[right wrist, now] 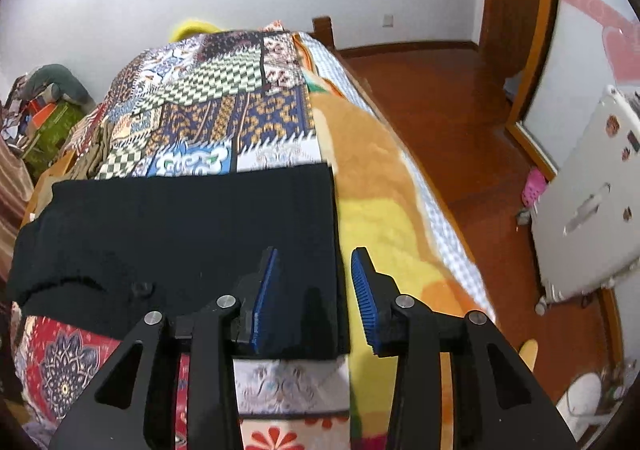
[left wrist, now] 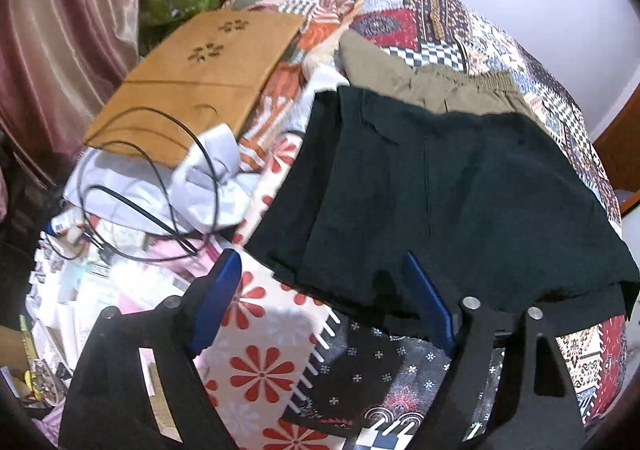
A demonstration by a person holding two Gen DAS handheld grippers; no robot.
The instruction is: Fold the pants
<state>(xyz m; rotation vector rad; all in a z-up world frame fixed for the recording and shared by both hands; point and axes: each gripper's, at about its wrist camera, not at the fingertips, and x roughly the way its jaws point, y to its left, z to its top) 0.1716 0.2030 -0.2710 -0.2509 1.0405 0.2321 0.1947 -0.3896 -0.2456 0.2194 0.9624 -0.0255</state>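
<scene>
Dark, near-black pants (left wrist: 436, 186) lie folded flat across the patterned bedspread (left wrist: 432, 26). They also show in the right wrist view (right wrist: 180, 238), with a straight right edge. My left gripper (left wrist: 320, 290) is open and empty, low over the near left hem of the pants; its right pad (left wrist: 430, 304) is over the fabric edge. My right gripper (right wrist: 314, 290) is open and empty, with its jaws on either side of the pants' right edge near the front corner.
Olive-green shorts (left wrist: 432, 78) lie just behind the dark pants. A cardboard sheet (left wrist: 200, 82), white cloth and black cables (left wrist: 160, 186) crowd the left. A yellow-orange blanket (right wrist: 384, 210) lies along the bed's right edge, with wooden floor (right wrist: 452, 122) and a white fridge (right wrist: 584, 202) beyond.
</scene>
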